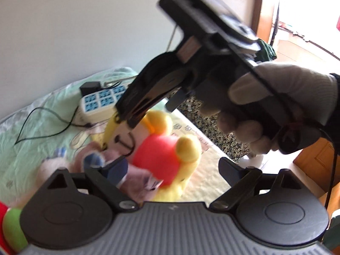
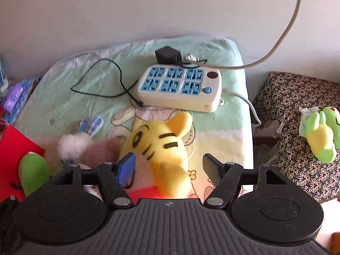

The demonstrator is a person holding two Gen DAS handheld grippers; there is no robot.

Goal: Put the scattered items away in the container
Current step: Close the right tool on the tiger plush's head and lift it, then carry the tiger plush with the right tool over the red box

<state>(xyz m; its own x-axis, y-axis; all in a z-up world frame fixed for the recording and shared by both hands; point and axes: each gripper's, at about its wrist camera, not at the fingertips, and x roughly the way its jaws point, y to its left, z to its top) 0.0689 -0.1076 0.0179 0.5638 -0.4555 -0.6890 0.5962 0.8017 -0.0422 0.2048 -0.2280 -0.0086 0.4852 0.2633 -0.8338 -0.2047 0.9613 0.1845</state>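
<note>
A yellow tiger plush in a red shirt lies on the pale green bed cover. My right gripper is open and straddles it from above, its right pad clear of the plush. In the left wrist view the same tiger plush lies between the fingers of my left gripper, which is open too. There the right gripper, held by a gloved hand, points down at the tiger's head. A white and pink rabbit plush lies against the tiger's left side.
A red box or bag with a green plush on it sits at the left. A power strip, a black adapter and thin cables lie behind the toys. A green frog plush rests on a patterned seat at the right.
</note>
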